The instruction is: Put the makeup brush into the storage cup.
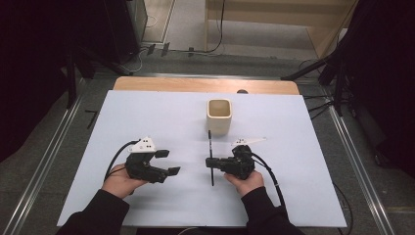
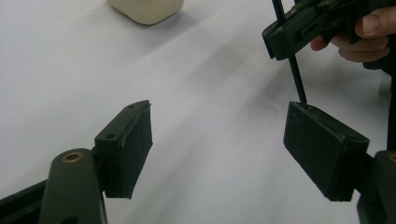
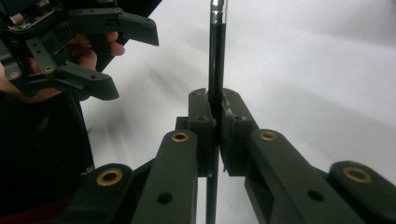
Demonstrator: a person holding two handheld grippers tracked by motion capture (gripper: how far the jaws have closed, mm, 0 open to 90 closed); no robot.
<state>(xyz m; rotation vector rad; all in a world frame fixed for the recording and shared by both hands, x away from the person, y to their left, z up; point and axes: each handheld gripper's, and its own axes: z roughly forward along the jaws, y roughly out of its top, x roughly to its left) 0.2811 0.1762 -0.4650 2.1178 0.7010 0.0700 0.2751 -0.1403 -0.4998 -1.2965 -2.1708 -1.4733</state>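
A thin black pen (image 1: 209,143) lies along the table's depth, its far end pointing at a cream square cup (image 1: 219,115). My right gripper (image 1: 212,164) is shut on the pen near its middle. The right gripper view shows the pads (image 3: 204,116) pressed on the pen (image 3: 216,56), whose shaft runs up past them. My left gripper (image 1: 168,162) is open to the left of the pen, with nothing between its jaws. In the left gripper view its wide-apart pads (image 2: 128,149) frame bare table, the pen (image 2: 295,72) hangs at upper right and the cup (image 2: 147,9) sits at the top.
A white sheet (image 1: 147,117) covers the table, with a wooden strip (image 1: 195,84) along its far edge. Dark stands and cables flank the table on both sides. The cup stands a short way beyond the pen's far tip.
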